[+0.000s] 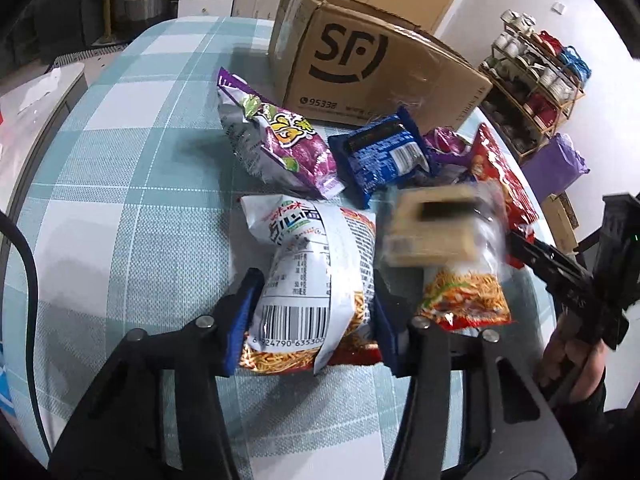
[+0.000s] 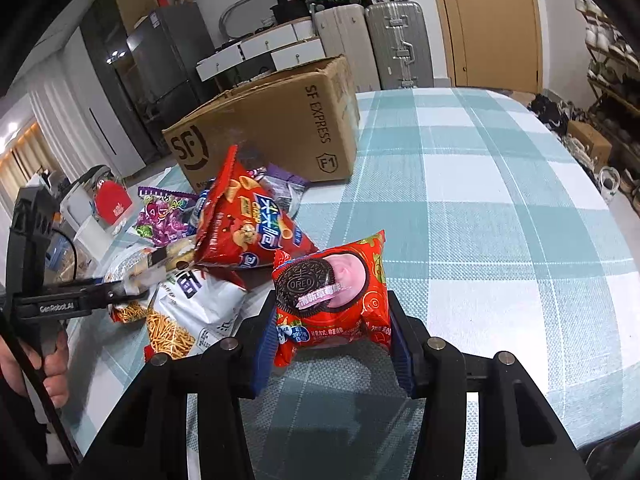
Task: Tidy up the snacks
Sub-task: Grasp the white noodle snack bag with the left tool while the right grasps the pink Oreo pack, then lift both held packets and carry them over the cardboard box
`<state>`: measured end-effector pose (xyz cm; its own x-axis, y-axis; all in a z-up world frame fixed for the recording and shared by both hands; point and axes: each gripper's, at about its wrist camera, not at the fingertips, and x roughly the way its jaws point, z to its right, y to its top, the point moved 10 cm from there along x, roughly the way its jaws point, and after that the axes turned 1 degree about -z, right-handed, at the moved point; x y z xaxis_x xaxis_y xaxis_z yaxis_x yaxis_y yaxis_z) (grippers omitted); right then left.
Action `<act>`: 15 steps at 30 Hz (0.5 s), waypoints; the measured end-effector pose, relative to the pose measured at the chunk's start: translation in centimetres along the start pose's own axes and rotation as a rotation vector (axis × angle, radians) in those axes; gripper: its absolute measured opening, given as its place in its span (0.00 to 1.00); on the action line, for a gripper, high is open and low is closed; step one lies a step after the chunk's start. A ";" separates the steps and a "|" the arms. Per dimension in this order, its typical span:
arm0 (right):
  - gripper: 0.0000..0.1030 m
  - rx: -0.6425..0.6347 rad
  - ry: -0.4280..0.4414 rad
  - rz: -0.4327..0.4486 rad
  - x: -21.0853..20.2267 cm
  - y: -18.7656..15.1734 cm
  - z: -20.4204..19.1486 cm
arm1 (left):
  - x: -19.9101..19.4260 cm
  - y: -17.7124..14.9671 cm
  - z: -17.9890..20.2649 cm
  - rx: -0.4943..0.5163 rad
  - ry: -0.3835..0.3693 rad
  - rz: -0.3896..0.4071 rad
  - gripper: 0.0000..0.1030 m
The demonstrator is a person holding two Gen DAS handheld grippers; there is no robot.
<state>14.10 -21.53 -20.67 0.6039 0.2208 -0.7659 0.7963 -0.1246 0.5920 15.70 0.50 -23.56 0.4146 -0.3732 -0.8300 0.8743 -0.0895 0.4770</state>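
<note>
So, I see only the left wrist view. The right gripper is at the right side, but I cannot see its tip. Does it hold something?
Observer: Yes. The right gripper is shut on a red Oreo pack, with one finger on each side.
Operator: And the red bag next to it, what is on its front?
Observer: The red bag shows cone-shaped crisps and blue lettering. It stands tilted, one corner up.
Operator: Is my left gripper visible from there?
Observer: Yes. The left gripper is at the left edge, with its tip at the white noodle bag.
</note>
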 end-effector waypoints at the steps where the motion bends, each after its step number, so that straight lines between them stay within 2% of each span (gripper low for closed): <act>1: 0.48 0.003 0.000 0.001 0.0 0.0 0.1 | -0.2 -0.3 0.2 0.012 0.006 0.003 0.45; 5: 0.48 0.000 -0.008 0.003 -0.1 0.0 0.1 | -0.7 -0.9 0.7 0.036 0.019 0.008 0.44; 15: 0.48 0.019 -0.021 0.007 -0.1 0.2 0.6 | -2.1 -1.7 0.4 0.017 0.006 0.029 0.43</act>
<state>14.19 -22.13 -20.66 0.6097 0.1994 -0.7672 0.7926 -0.1445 0.5923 13.23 1.02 -22.55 0.4410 -0.3705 -0.8175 0.8577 -0.0945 0.5054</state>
